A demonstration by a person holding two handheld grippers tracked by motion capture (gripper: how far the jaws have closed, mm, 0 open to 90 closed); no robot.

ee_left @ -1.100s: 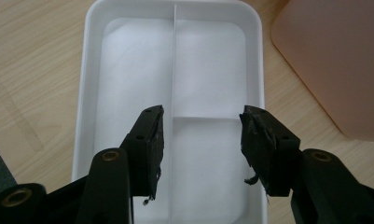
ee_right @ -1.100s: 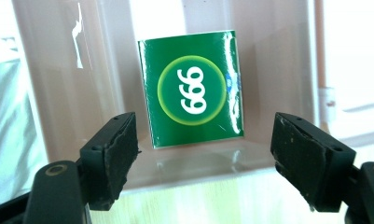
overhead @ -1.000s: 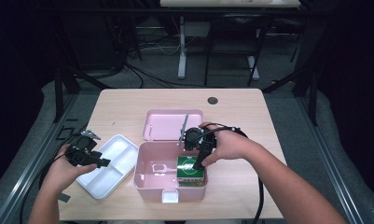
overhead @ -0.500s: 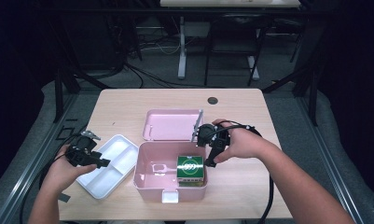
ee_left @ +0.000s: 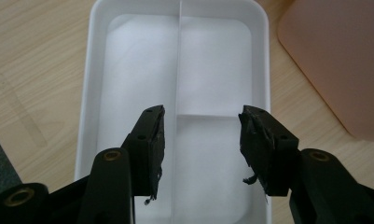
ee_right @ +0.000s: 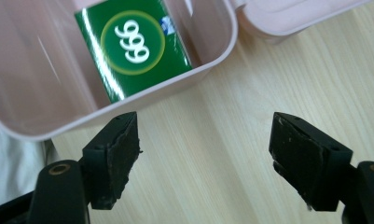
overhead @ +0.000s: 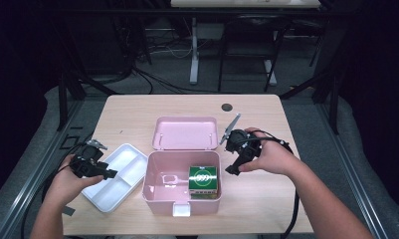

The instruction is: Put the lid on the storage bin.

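We are holding the right gripper [overhead: 235,162] wide open and empty over the bench [overhead: 266,199], beside the pink box [overhead: 159,196] containing the green pack [overhead: 203,179]. The left gripper [overhead: 106,173] is hovering open, empty, over the white tray [overhead: 132,152]. Advised: keep both grippers clear of the box rim.

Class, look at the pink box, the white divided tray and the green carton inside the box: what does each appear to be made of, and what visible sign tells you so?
Pink box: probably moulded plastic, smooth and slightly glossy, with rounded corners and soft highlights on its walls.
White divided tray: likely plastic too, with an even matte-to-satin surface and a moulded divider.
Green carton: seemingly printed cardboard with a glossy coat, given its sharp folded edges and light streaks.
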